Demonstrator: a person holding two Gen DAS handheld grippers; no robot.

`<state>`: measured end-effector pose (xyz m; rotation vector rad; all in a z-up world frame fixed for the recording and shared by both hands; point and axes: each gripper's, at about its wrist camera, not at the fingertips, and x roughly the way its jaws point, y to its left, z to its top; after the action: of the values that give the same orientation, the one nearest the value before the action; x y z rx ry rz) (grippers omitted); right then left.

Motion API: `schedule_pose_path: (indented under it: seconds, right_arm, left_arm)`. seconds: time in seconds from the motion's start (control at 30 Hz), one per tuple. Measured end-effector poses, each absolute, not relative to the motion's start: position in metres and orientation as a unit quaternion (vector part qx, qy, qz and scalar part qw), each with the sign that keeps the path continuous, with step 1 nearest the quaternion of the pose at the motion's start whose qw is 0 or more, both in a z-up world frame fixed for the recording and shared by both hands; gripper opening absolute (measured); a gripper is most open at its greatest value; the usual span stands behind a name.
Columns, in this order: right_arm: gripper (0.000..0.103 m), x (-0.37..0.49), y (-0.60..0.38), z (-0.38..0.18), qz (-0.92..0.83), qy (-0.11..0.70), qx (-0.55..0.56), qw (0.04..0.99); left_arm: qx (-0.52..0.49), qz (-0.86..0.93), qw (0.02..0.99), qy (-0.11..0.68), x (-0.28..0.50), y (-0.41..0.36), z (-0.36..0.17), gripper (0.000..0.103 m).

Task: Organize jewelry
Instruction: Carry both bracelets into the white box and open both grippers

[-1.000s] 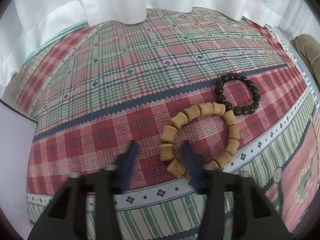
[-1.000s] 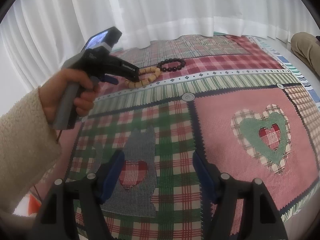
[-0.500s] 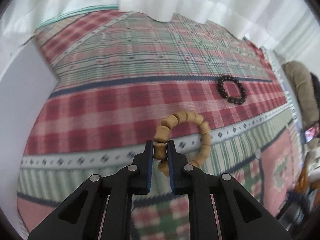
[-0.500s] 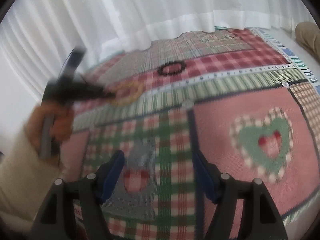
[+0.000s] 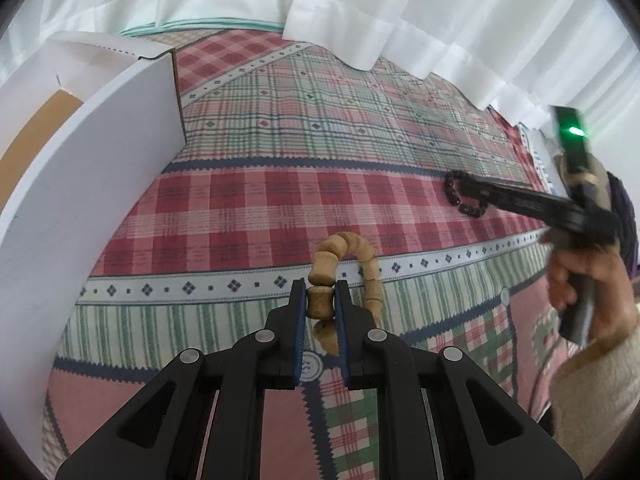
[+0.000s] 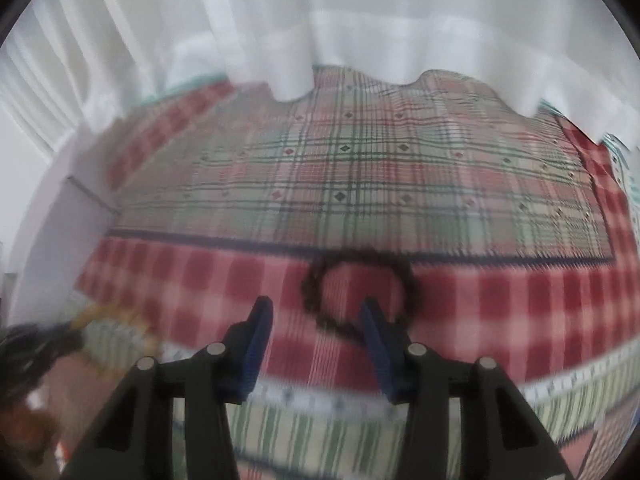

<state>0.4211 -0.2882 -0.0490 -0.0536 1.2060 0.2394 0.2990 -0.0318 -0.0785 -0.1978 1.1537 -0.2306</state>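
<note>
White box [image 5: 92, 168]: left edge of the patchwork quilt [image 5: 248, 216]
Left gripper [image 5: 320, 300]: jaws closed on one barrel bead of the wooden bead bracelet [image 5: 352, 276]; loop hangs edge-on, long axis running away from the camera; lifted clear since half a second ago
Dark bead bracelet [image 6: 356, 292]: flat on red check
Right gripper [image 6: 316, 320]: jaws wide, nothing held; now straddling its near edge

Matt wooden bracelet [image 5: 352, 276], woven cloth quilt [image 5: 280, 160], smooth cardboard box [image 5: 100, 152]
</note>
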Motion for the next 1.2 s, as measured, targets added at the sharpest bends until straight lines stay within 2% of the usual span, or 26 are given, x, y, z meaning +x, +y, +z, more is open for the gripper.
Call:
schedule_pose_path:
  seconds: [0.13, 0.17, 0.23, 0.27, 0.53, 0.73, 0.97, 1.2]
  right_arm:
    - [0.047, 0.428, -0.277, -0.067, 0.108, 0.581, -0.048, 0.805]
    - [0.043, 0.425, -0.272, -0.067, 0.107, 0.576, -0.07, 0.807]
    - [0.016, 0.421, -0.268, -0.064, 0.097, 0.573, -0.094, 0.808]
    - [0.012, 0.418, -0.269, -0.063, 0.097, 0.574, -0.089, 0.808]
    - [0.012, 0.374, -0.279, -0.013, 0.129, 0.548, -0.025, 0.826]
    - [0.012, 0.339, -0.248, 0.032, 0.18, 0.528, -0.013, 0.83]
    - [0.012, 0.309, -0.182, 0.072, 0.243, 0.501, -0.012, 0.83]
    - [0.012, 0.291, -0.086, 0.121, 0.337, 0.464, -0.007, 0.819]
  left_arm:
    - [-0.072, -0.096, 0.84, 0.529, 0.293, -0.031, -0.072, 0.012]
    - [-0.062, -0.09, 0.846, 0.522, 0.291, -0.032, -0.07, 0.012]
    - [-0.047, -0.076, 0.857, 0.507, 0.286, -0.035, -0.063, 0.012]
    - [-0.041, -0.072, 0.862, 0.5, 0.283, -0.036, -0.06, 0.012]
    - [0.001, -0.048, 0.886, 0.461, 0.263, -0.037, -0.037, 0.012]
    - [0.0, -0.04, 0.896, 0.441, 0.239, -0.02, -0.015, 0.012]
    - [-0.057, -0.052, 0.893, 0.443, 0.203, 0.033, 0.018, 0.012]
    - [-0.107, -0.027, 0.899, 0.423, 0.166, 0.135, 0.077, 0.012]
